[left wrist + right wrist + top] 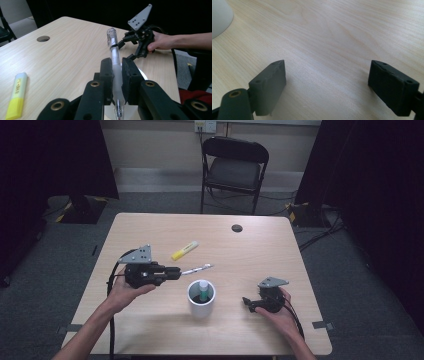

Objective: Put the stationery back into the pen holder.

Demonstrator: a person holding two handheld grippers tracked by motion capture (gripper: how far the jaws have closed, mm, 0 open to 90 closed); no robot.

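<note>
- The clear pen (113, 53) is clamped between the jaws of the left gripper (117, 75); in the left gripper view it runs from the bottom centre up to mid-frame, cap end farthest from the camera, and its lower end is cut off by the bottom edge
- In the high view the pen (198, 268) juts to the right of the left gripper (172, 273) just left of centre, above the worktop; it is thin and pale there and whether it touches the wood cannot be told
- A white cup (201, 299) stands just below the pen's free end, a little below centre of the high view; inside it is a white and green thing (203, 289) whose lower part the cup wall hides, so what it is cannot be told
- In the left gripper view the cup (143, 74) is a white sliver behind the jaws, mostly hidden
- A yellow highlighter (185, 250) lies flat above and left of the cup; in the left gripper view it (17, 95) sits lower left
- The right gripper (247, 302), lower right of the high view, has its jaws apart, holding nothing; its own view shows bare wood between them and a cup edge (219, 17) cut off upper left
- The worktop (280, 250) has a dark round hole (236, 228) near its far edge
</note>
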